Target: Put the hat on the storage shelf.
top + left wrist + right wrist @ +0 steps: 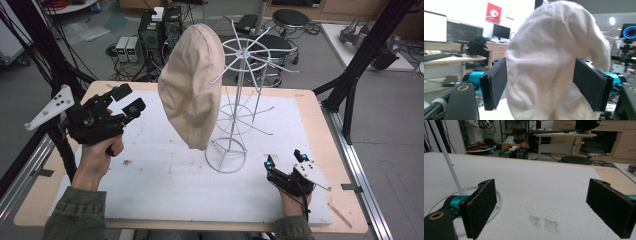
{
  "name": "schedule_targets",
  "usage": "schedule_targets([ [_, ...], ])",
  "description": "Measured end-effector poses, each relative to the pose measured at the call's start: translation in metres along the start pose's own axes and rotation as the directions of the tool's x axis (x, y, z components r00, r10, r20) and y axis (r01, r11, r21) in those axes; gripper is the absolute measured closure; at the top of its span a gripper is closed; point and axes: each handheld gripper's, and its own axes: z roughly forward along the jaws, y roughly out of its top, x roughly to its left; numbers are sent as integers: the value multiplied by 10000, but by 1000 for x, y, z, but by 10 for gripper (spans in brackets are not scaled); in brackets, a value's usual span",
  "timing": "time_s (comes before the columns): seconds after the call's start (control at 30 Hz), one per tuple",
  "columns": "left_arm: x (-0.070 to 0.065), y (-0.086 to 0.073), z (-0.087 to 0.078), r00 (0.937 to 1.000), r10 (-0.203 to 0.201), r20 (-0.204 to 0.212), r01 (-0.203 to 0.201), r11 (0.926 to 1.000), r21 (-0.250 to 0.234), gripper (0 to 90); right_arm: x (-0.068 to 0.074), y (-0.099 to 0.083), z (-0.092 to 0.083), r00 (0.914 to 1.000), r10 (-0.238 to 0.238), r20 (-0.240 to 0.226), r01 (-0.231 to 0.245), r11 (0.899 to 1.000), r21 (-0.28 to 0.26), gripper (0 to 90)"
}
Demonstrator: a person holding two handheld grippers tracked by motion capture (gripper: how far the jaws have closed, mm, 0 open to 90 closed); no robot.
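Working over a white-padded table [165,175] amid lab clutter. Hanging a cream cloth hat [192,85] on the white wire rack [240,100], mid-table. Aiming the left gripper [129,100] at the hat, jaws spread wide, cloth between them but apparently not yet pinched. Resting the right gripper [285,161] low near the rack's base ring, jaws spread, empty. Likely best closing gently on a thick fold, steadying the rack.

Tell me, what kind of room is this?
Probably a lab or workshop for recording handling tasks: electronic boxes with cables sit on the floor, desks with monitors stand behind, and a person holds a left gripper near a cream hat on a wire rack.
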Motion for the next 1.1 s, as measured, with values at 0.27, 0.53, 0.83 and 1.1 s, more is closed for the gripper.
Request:
schedule_targets([
  [0.27,2,-8,-19,9949,511,-864,-506,9987,77,276,1,0,1,10000,-39,3,39,10000,34,87],
  [0.53,8,-29,-37,9809,757,-1791,-752,9971,97,266,0,-1,1,9996,272,0,-272,9996,65,87],
  [0.83,28,-58,-59,9613,358,-2733,-291,9992,283,261,0,-1,1,9997,223,-22,-223,9997,126,87],
  [1.1,45,-79,-84,9188,98,-3947,23,9995,301,236,0,-2,1,9998,179,-19,-179,9997,149,88],
])
